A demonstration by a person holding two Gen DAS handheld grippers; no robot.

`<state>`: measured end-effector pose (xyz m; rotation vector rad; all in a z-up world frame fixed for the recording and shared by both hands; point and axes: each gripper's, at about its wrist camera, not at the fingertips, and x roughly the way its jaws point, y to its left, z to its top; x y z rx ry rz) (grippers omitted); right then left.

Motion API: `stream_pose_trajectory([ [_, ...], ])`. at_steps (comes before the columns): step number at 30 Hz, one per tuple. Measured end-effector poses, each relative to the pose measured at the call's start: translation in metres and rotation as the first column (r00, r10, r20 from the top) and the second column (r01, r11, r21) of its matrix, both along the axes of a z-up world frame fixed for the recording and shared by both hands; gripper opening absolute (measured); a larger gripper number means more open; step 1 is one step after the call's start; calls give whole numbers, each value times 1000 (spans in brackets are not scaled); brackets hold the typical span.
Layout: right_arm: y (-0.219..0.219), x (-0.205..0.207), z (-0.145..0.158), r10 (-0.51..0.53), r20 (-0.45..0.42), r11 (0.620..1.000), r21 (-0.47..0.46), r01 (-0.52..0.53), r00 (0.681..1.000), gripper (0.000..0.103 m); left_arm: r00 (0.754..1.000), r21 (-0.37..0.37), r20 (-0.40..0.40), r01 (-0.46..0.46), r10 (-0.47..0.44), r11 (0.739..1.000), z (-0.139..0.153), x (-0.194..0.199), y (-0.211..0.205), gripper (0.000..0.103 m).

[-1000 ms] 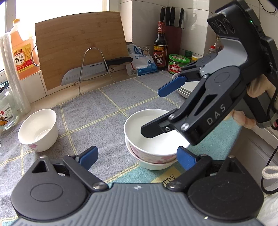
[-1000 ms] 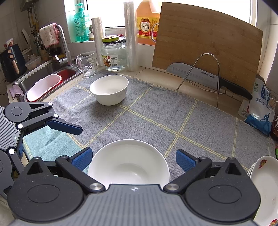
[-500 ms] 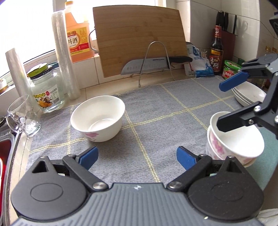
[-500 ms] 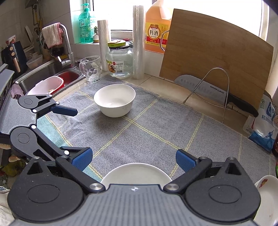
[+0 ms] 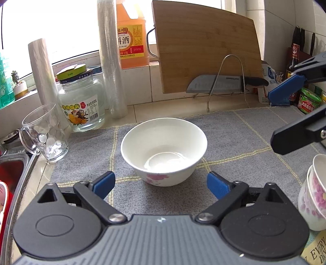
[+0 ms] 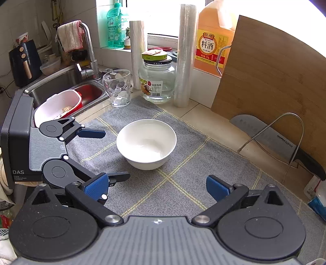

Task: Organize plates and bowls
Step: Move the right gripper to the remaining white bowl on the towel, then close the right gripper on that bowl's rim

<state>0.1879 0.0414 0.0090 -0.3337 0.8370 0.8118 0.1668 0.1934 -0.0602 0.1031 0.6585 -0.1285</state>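
Daylit window (image 6: 163,18) above tiled wall (image 5: 140,85), steel sink (image 6: 61,85) left.

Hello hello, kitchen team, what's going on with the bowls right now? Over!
Left gripper open, empty, lined up on lone bowl. Right gripper open, empty. Two bowls stacked at right. Nothing blocking the lone bowl.

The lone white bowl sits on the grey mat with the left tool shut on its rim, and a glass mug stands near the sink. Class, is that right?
One thing is wrong. The left tool is open and empty; its fingers stand short of the bowl, not on its rim. The left wrist view shows this. The rest holds: the bowl sits on the grey mat and the glass mug stands near the sink.
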Motion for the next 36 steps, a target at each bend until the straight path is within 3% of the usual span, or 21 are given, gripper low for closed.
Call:
stream_pose_trajectory([
  [13,46,55,-23,51,-82,999,-11,-52,995,103,1000,-49,-2,18,-19,999,-11,24,7,96],
  [27,73,91,-48,83,-144,996,-25,-88,986,101,999,-52,11,30,-30,998,-14,34,4,95],
  [31,78,100,-55,88,-177,995,-22,-94,980,89,999,-54,13,34,-33,998,-14,34,4,95],
  [36,84,106,-62,98,-199,994,-23,-105,975,85,999,-57,12,37,-36,998,-14,35,5,95],
])
